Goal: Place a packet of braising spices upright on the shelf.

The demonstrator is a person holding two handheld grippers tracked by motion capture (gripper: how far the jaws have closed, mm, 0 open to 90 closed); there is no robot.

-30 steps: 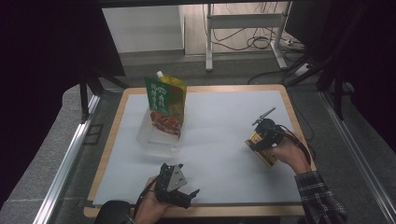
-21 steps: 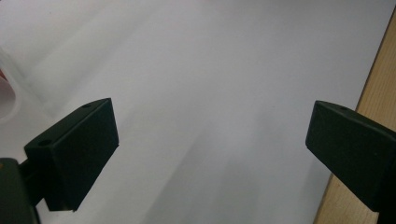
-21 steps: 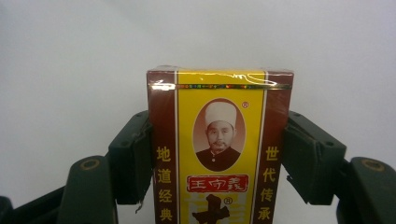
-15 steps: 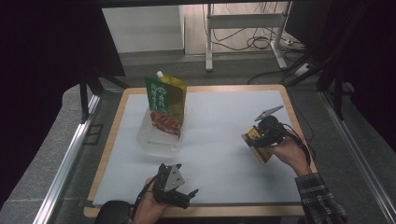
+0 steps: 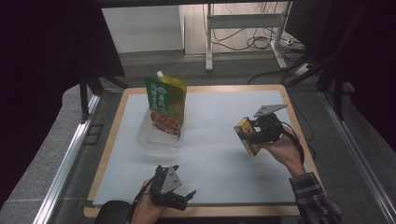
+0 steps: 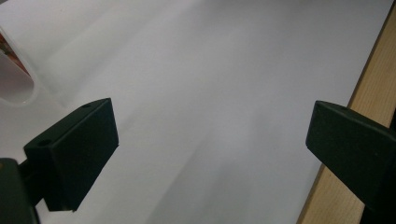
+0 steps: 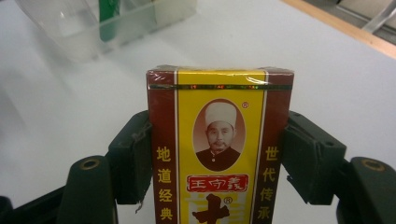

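My right gripper [image 5: 250, 136] is shut on a yellow and dark red box [image 5: 246, 136], held above the white sheet at the right. In the right gripper view the box [image 7: 219, 140] stands between both black pads [image 7: 133, 156], its printed label facing the camera. A green and yellow spouted pouch [image 5: 165, 105] stands upright in a clear plastic tub [image 5: 156, 138] at the left middle of the table. My left gripper [image 5: 187, 198] stays low near the front edge, open, with nothing between its jaws; its view looks across bare white sheet [image 6: 210, 93].
A white sheet [image 5: 210, 154] covers the wooden table [image 5: 106, 154], whose rim shows all round. The clear tub's corner [image 6: 14, 79] sits at the far left of the left gripper view. Metal rails run along both sides; cables and a frame lie on the floor beyond.
My right gripper has lifted the box slightly and carried it a little left, toward the table's middle. The left gripper has barely moved.
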